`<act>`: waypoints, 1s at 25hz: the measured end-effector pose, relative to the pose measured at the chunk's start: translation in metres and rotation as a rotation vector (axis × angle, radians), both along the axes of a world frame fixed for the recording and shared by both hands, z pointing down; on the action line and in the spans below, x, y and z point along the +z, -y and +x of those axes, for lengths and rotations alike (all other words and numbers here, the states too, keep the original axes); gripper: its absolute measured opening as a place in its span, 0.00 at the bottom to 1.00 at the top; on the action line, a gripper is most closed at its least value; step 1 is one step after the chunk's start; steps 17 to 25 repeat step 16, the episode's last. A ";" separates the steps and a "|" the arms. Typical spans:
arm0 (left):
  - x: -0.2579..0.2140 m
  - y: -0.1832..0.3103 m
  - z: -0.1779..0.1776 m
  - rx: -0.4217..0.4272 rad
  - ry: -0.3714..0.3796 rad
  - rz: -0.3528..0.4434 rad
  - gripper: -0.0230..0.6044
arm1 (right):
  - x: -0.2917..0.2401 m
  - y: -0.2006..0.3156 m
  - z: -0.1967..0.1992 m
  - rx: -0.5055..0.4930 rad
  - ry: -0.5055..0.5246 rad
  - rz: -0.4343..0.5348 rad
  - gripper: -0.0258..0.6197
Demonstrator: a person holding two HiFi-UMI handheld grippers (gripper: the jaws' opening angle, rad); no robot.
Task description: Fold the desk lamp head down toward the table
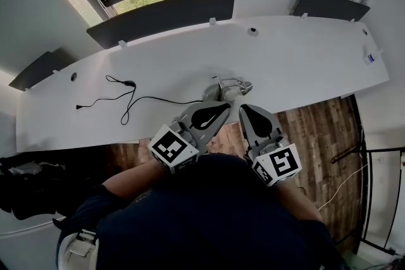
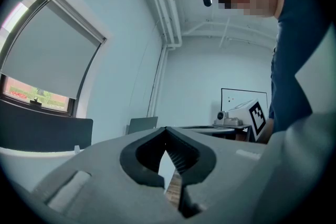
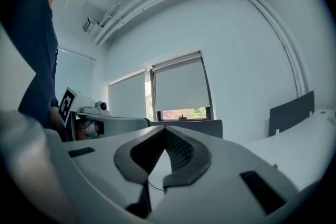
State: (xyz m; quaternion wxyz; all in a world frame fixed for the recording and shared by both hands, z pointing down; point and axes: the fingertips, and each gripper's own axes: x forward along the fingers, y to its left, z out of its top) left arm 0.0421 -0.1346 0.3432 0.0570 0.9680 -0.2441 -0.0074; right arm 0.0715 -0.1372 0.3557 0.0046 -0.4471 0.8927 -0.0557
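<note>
Both tongs are pressed together and empty: left tongs and right tongs are held level at the counter's near edge. The desk lamp sits just ahead of their tips, grey and low. From above I can't tell how far the head is folded. If it needs more, my call is to spread the left tongs and pinch the arm near the base to pin it. Then press the head down with the shut right tongs, slowly, following the hinge arc. Stay off the black cable on the left.
</note>
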 end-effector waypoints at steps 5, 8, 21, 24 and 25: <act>0.000 0.000 0.003 -0.001 -0.010 -0.010 0.05 | 0.000 0.000 0.002 0.002 0.003 0.007 0.05; -0.001 0.000 0.006 0.004 -0.010 -0.008 0.05 | 0.000 -0.001 0.005 0.008 0.008 0.006 0.05; -0.005 -0.001 0.008 -0.003 -0.028 -0.024 0.05 | -0.002 -0.004 0.007 0.011 0.011 0.007 0.05; -0.005 -0.001 0.008 -0.003 -0.028 -0.024 0.05 | -0.002 -0.004 0.007 0.011 0.011 0.007 0.05; -0.005 -0.001 0.008 -0.003 -0.028 -0.024 0.05 | -0.002 -0.004 0.007 0.011 0.011 0.007 0.05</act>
